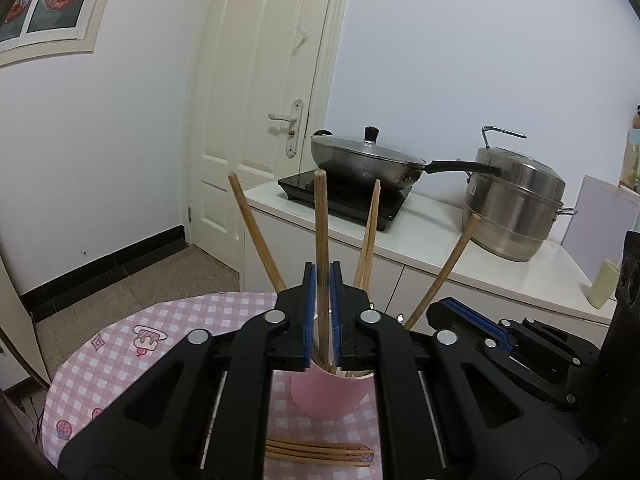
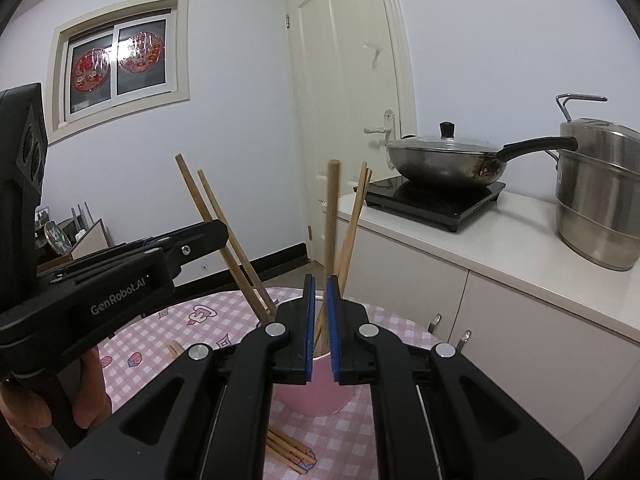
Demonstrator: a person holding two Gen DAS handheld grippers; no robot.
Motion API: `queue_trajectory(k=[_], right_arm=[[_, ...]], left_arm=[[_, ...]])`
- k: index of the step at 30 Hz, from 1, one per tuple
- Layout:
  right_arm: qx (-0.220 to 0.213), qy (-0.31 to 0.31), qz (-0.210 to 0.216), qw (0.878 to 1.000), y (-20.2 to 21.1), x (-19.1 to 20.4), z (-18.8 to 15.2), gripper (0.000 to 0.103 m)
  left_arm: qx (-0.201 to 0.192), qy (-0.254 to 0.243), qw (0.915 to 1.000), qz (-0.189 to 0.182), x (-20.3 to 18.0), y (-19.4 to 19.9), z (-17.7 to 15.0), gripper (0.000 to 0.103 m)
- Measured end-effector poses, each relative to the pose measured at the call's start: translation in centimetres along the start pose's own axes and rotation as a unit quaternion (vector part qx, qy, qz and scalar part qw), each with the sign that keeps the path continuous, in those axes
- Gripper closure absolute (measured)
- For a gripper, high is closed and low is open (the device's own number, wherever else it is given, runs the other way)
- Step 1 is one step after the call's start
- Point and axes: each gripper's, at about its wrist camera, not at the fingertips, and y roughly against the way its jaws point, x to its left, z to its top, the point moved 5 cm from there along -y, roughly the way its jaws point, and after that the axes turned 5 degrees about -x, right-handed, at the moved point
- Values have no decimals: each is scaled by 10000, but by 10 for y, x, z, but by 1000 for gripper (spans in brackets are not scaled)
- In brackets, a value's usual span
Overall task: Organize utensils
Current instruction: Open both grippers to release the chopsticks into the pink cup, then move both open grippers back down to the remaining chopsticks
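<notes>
A pink cup [image 1: 330, 398] stands on the pink checked tablecloth [image 1: 120, 360] with several wooden chopsticks leaning out of it. My left gripper [image 1: 322, 276] has its jaws nearly closed around one upright chopstick [image 1: 320, 224] that stands in the cup. My right gripper [image 2: 319, 284] hovers over the same cup [image 2: 312, 396], jaws narrowly apart, with chopsticks [image 2: 332, 216] showing beyond the gap; nothing is clearly clamped. Several more chopsticks [image 1: 320, 454] lie flat on the cloth in front of the cup; they also show in the right wrist view [image 2: 290, 450].
A white counter [image 1: 440, 236] behind the table carries an induction hob with a lidded wok [image 1: 368, 160] and a steel steamer pot [image 1: 516, 204]. A white door [image 1: 260, 100] is at the back. The right gripper's body [image 1: 520, 344] sits to the right.
</notes>
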Motion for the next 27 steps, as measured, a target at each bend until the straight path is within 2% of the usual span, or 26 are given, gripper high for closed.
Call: queue_trajectory(k=[1, 2, 4, 8, 12, 20, 22, 24, 27], right_arm=[[-10, 4, -12, 10000, 2, 1, 1, 97], [-25, 8, -23, 10000, 4, 2, 1, 93], [-60, 13, -33, 10000, 8, 4, 2, 89], [-152, 29, -55, 9999, 18, 8, 5, 86], [-289, 44, -114, 9995, 28, 11, 10, 73], [-446, 177, -198, 9986, 43, 22, 16, 62], [-479, 222, -234, 9983, 46, 25, 17, 58], [-543, 291, -307, 9976, 51, 28, 18, 47], [-611, 430, -409, 9964, 57, 34, 17, 44]], left_arm=[[-38, 18, 10000, 19, 1, 3, 1, 63], [-190, 55, 9998, 60, 2, 9, 2, 39], [-398, -4, 9991, 106, 1, 19, 5, 38], [-464, -136, 9987, 183, 0, 30, 8, 38], [-493, -74, 9986, 196, 4, 42, 11, 38], [-568, -178, 9980, 215, 7, 64, 10, 34], [-571, -199, 9979, 240, 9, 69, 9, 33], [-591, -201, 9977, 248, 12, 75, 8, 31], [-626, -192, 9975, 283, 20, 84, 8, 28]])
